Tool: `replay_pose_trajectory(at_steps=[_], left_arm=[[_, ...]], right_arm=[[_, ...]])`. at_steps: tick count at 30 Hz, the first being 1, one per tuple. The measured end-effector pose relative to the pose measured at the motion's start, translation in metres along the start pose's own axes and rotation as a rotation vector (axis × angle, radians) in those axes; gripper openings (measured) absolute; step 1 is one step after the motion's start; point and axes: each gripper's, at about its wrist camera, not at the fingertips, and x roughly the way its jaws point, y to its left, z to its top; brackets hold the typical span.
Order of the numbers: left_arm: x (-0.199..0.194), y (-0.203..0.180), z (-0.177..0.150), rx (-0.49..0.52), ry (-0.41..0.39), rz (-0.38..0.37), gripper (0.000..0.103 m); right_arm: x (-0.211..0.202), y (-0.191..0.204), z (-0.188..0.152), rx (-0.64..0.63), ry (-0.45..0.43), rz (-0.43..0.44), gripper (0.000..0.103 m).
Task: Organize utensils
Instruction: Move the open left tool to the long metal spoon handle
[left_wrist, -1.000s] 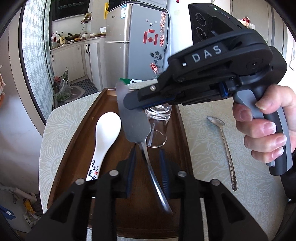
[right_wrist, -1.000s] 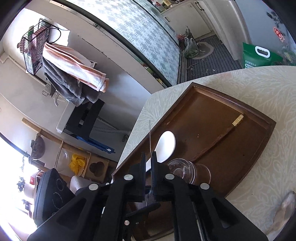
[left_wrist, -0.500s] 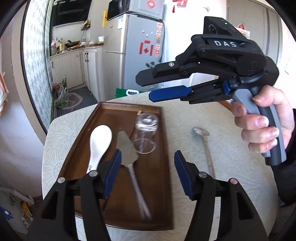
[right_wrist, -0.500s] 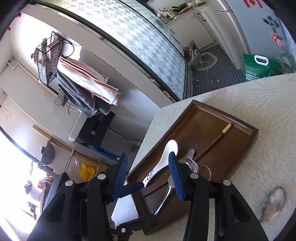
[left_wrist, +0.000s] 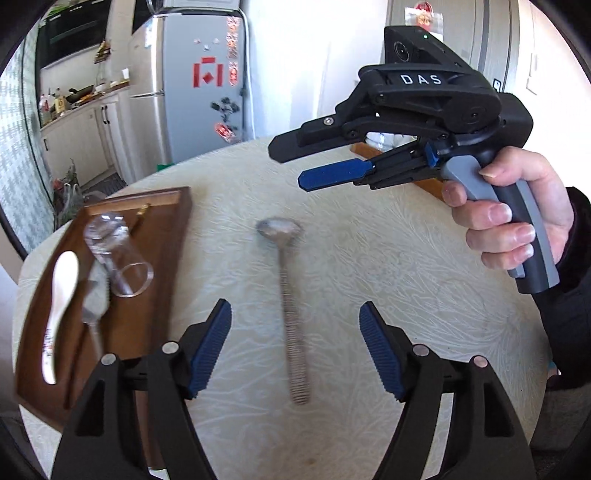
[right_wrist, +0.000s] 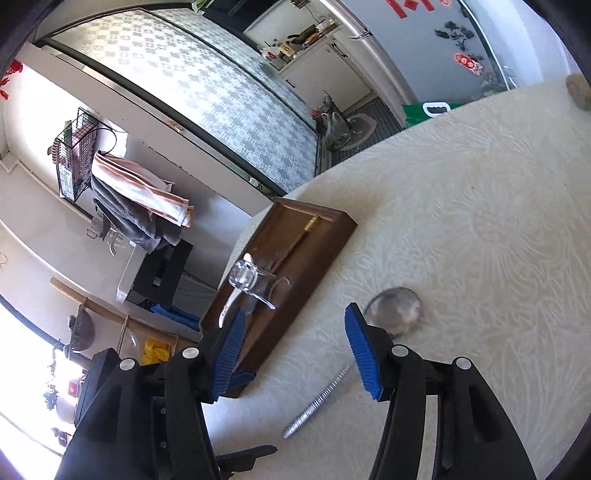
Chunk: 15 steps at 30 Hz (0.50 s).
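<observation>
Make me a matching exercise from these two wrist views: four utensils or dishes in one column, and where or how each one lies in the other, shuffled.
1. metal spoon
2. white ceramic spoon
3. glass
4. cake server

A. on its side in the wooden tray
B. on the bare tablecloth, outside the tray
C. nearest the tray's left edge
D. in the tray, between the other two things

Pairs: 1-B, 2-C, 3-A, 4-D

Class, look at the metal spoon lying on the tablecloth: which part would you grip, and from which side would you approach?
Grip the metal spoon at mid-handle, coming from above with fingers either side of it. It lies flat on the tablecloth; the handle is narrow, straight and ridged, while the bowl is broad and sits low.
</observation>
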Motion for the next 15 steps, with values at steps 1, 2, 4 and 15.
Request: replay_pose_trajectory(at_steps=[1, 2, 4, 15], left_arm=[[0.006, -0.005, -0.001, 0.005, 0.009, -0.003, 0.075], [0.012, -0.009, -0.001, 0.007, 0.015, -0.006, 0.075], [0.022, -0.013, 0.000, 0.011, 0.018, -0.004, 0.075], [0.045, -0.006, 0.002, -0.038, 0.051, 0.046, 0.075]], right_arm=[[-0.002, -0.006, -0.005, 0.005, 0.005, 0.000, 0.057], [-0.002, -0.009, -0.009, 0.009, 0.009, 0.000, 0.057], [-0.002, -0.016, -0.015, 0.023, 0.023, 0.011, 0.057], [0.015, -0.029, -0.028, 0.041, 0.084, 0.015, 0.057]])
